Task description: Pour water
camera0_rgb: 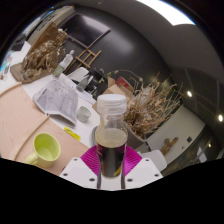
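Observation:
My gripper [111, 160] is shut on a clear plastic bottle [110, 132] with a white cap, about half full of dark liquid. The bottle stands upright between the two magenta pads [92, 160], which press on its lower sides. It is lifted above the table. A yellow-green cup [44, 150] sits on the light wooden table [20, 120], to the left of the fingers and a little beyond them. The cup's opening faces up; I cannot see what it holds.
Beyond the bottle lie a folded newspaper [58, 98], a small yellow thing [72, 134] and a round grey object [84, 114]. Dried plants [150, 105] stand to the right and another bunch [42, 55] at the far left. A chair [88, 48] stands further back.

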`<control>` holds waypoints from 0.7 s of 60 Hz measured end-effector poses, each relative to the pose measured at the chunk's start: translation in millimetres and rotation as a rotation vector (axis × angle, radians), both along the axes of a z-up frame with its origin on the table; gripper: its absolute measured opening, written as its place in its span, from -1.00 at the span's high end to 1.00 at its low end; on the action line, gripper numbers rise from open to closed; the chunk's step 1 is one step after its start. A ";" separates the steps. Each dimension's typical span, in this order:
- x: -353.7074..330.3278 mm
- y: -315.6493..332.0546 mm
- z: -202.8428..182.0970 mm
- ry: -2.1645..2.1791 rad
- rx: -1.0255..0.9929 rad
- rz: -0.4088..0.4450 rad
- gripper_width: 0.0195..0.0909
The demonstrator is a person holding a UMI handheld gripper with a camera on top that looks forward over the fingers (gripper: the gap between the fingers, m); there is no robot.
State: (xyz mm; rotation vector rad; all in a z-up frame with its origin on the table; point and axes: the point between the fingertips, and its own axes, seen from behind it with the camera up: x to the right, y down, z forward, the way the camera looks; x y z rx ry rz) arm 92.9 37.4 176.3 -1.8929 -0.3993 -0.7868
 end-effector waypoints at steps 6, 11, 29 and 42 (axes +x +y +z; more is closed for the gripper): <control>-3.6 -2.2 -18.3 0.270 0.014 -0.046 0.82; -5.5 -2.4 -40.5 0.449 0.005 -0.062 0.82; -15.3 -3.9 -113.4 0.724 0.001 -0.100 0.81; -15.1 -6.9 -127.1 0.738 0.031 -0.104 0.76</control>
